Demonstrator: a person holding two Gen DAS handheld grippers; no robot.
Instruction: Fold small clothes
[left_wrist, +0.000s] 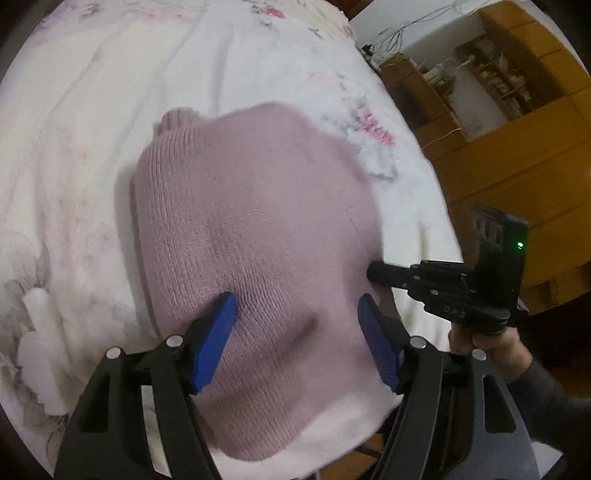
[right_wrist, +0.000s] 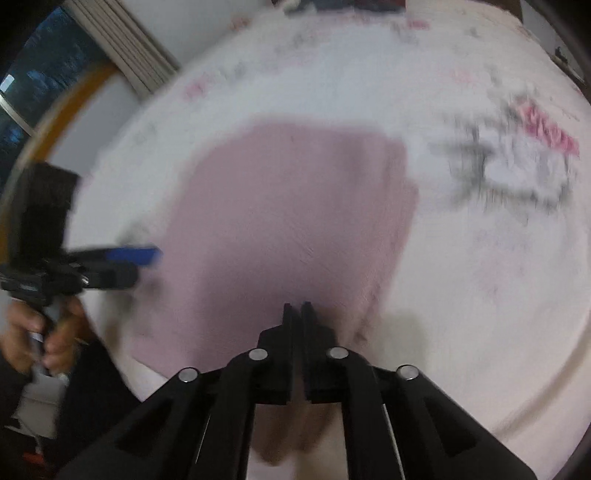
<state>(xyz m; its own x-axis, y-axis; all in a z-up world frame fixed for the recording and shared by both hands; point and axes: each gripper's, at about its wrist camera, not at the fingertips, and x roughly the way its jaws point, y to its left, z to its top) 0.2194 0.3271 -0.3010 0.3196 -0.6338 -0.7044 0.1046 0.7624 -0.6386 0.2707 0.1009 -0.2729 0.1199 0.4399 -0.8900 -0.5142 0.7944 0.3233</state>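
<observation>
Left gripper (left_wrist: 297, 317): held wide over pink knit garment (left_wrist: 255, 236). Right gripper (right_wrist: 296, 308): closed at its near edge; whether cloth is pinched cannot be told. Soft, light, limp; best taken at edges.

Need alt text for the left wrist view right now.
A mauve knit garment lies on a white floral bedspread, with the open left gripper above its near end. The right gripper points at its right edge.

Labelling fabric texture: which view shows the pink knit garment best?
Left wrist view. The pink knit garment is sharp there, with visible ribbing and a clear outline on the bedspread, between the open left claw. The right wrist view shows it only as a motion-blurred pink patch.
</observation>
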